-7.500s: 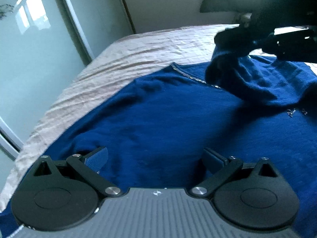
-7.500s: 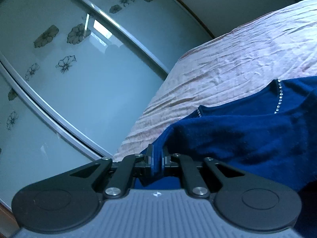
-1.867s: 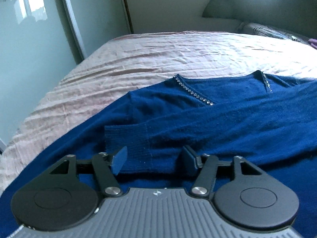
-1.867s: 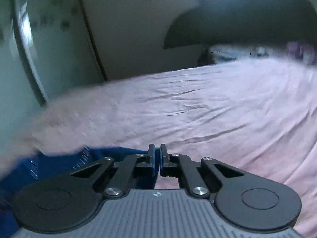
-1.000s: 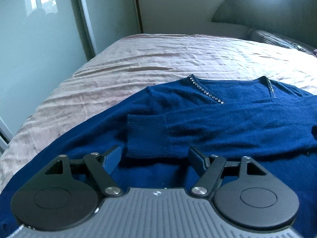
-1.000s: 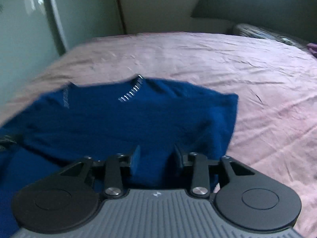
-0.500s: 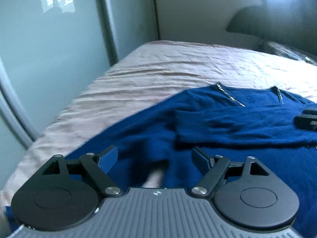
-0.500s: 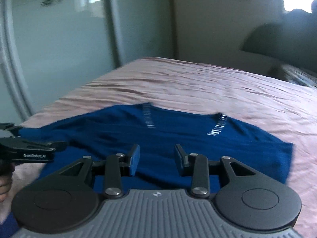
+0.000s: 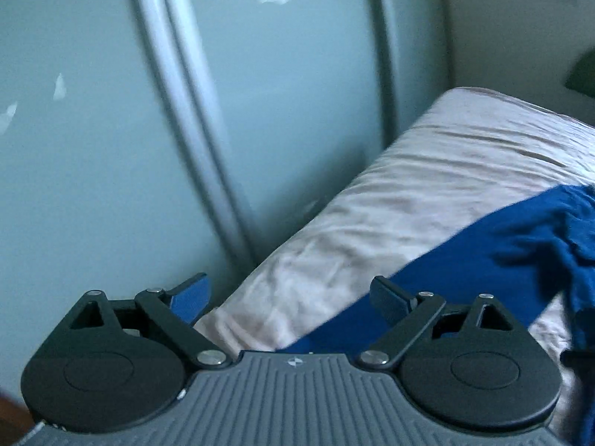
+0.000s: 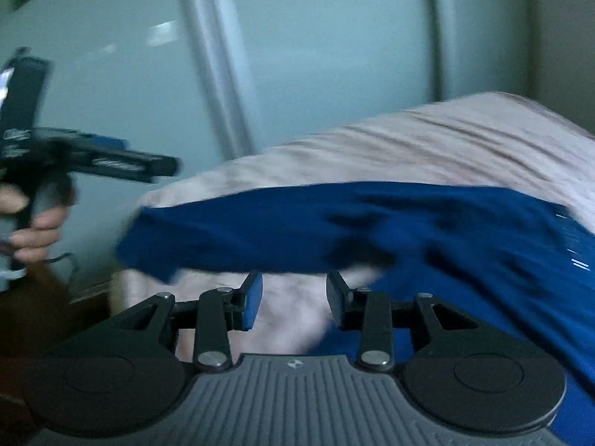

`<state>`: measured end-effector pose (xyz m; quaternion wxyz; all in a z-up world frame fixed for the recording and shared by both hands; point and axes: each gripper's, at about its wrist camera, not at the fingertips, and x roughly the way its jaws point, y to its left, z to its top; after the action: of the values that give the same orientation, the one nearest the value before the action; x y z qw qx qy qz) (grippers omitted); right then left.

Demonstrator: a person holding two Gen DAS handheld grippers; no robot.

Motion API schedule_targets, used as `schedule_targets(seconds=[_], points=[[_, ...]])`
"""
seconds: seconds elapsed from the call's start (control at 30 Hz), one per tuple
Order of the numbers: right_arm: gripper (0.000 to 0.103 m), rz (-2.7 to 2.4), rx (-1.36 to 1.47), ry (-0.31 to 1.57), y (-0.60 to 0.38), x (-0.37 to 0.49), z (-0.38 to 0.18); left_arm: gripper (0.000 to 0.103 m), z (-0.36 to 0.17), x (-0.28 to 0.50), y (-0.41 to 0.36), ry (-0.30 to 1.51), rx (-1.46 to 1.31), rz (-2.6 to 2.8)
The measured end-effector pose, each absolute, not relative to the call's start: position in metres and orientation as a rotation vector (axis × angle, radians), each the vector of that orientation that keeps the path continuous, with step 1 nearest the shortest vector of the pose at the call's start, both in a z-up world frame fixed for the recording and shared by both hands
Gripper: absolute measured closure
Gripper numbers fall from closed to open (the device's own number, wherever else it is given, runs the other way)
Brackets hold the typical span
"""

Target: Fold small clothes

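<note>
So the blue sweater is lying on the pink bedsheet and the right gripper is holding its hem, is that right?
Not quite: the right gripper is holding nothing; in the right wrist view its fingers stand apart and empty. The blue sweater does lie on the pink bedsheet.

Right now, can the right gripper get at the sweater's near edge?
Probably yes. The right gripper is open and empty, and the blue sweater edge lies just ahead on the bed with nothing between. The left gripper is off to the side.

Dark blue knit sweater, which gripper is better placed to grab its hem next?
Probably the right gripper: the dark blue knit sweater hem lies just ahead of it; the left gripper, jaws opening, faces the bed's corner.
</note>
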<state>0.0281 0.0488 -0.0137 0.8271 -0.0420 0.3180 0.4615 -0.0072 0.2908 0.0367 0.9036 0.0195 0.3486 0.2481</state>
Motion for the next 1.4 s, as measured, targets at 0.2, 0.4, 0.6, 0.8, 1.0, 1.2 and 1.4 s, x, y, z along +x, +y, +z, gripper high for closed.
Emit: schedule_targets(seconds=[0.2, 0.4, 0.6, 0.8, 1.0, 1.2, 1.4], points=[[0.035, 1.143, -0.017, 0.742, 0.105, 0.042, -0.027, 0.009, 0.035, -0.018, 0.319, 0.727, -0.068, 0.538], [0.035, 1.203, 0.262, 0.907, 0.124, 0.074, -0.054, 0.009, 0.025, -0.021, 0.328, 0.732, -0.087, 0.569], [0.084, 1.197, 0.317, 0.989, 0.141, 0.077, -0.066, 0.009, 0.023, -0.021, 0.333, 0.73, -0.134, 0.58], [0.098, 1.176, 0.345, 0.895, 0.12, 0.074, -0.048, 0.009, 0.03, -0.023, 0.325, 0.703, -0.141, 0.563], [0.099, 1.071, 0.367, 0.732, 0.069, 0.079, -0.013, 0.009, 0.03, -0.017, 0.307, 0.704, -0.128, 0.505], [0.099, 0.885, 0.373, 0.644, 0.002, 0.091, -0.002, 0.009, 0.023, -0.007, 0.282, 0.73, -0.108, 0.417], [0.099, 0.673, 0.412, 0.621, -0.08, 0.1, -0.009, 0.009, 0.013, 0.003, 0.237, 0.748, 0.005, 0.301]])
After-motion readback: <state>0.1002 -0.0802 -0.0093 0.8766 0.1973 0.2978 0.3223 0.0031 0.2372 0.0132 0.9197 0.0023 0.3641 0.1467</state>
